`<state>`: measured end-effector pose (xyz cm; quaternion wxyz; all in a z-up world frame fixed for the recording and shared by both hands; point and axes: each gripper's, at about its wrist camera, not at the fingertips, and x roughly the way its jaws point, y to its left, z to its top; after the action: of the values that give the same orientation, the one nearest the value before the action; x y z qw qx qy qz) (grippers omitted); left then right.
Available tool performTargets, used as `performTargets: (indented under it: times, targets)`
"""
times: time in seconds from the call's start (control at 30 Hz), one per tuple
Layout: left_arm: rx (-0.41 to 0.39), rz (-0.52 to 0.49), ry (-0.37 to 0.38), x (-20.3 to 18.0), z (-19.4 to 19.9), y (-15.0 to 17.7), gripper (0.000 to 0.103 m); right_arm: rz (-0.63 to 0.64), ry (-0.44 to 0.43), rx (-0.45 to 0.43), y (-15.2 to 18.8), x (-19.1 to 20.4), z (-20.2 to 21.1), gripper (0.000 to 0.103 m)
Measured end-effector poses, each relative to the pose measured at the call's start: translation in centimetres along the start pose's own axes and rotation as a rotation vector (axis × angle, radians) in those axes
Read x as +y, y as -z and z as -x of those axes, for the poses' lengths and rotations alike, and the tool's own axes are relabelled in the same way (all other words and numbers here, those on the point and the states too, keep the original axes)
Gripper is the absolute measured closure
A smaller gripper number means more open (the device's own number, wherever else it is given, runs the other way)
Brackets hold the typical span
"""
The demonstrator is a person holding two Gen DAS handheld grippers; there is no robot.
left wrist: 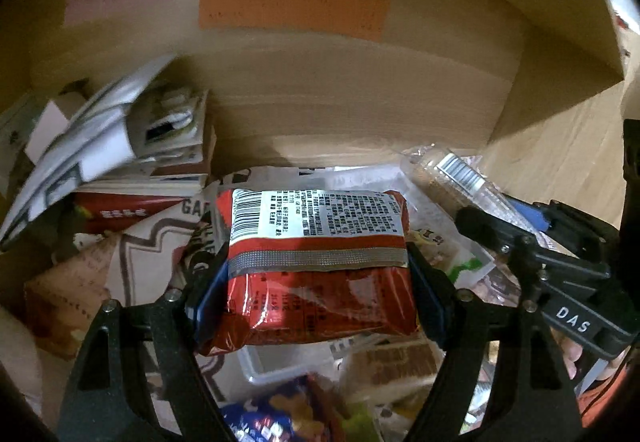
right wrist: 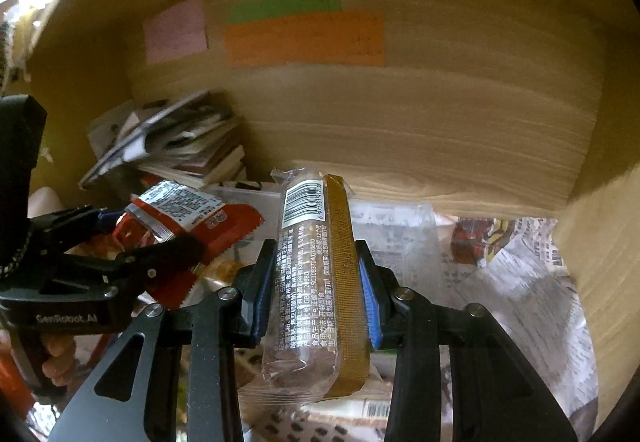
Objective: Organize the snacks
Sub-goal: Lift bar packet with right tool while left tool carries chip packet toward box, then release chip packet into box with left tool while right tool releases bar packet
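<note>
My left gripper [left wrist: 316, 278] is shut on a red snack packet [left wrist: 320, 266] with a white barcode label, held above a pile of snacks. It also shows at the left of the right wrist view [right wrist: 160, 238], with the red packet [right wrist: 188, 218] in it. My right gripper [right wrist: 316, 290] is shut on a long clear-wrapped brown snack bar [right wrist: 312, 282] with a gold side and a barcode, held upright. That gripper shows at the right of the left wrist view [left wrist: 520, 238], with the bar [left wrist: 452, 174] in it.
A wooden back wall [right wrist: 400, 122] carries pink [right wrist: 176, 30], green [right wrist: 284, 6] and orange [right wrist: 304, 38] paper notes. A stack of books and papers [right wrist: 188, 146] leans at the back left. Loose snack bags and a white tray [left wrist: 280, 362] lie below. Newspaper [right wrist: 532, 282] covers the right floor.
</note>
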<state>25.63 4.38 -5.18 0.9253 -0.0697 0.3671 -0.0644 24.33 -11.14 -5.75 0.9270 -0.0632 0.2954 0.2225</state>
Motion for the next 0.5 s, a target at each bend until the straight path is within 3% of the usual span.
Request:
performTargets:
  times: [0.5]
  targets:
    - [0.124,0.047,0.037,1.1,-5.5,-0.6,0.018,0.017,0.045,0.144,-0.2,-1.1,-4.1,0.067]
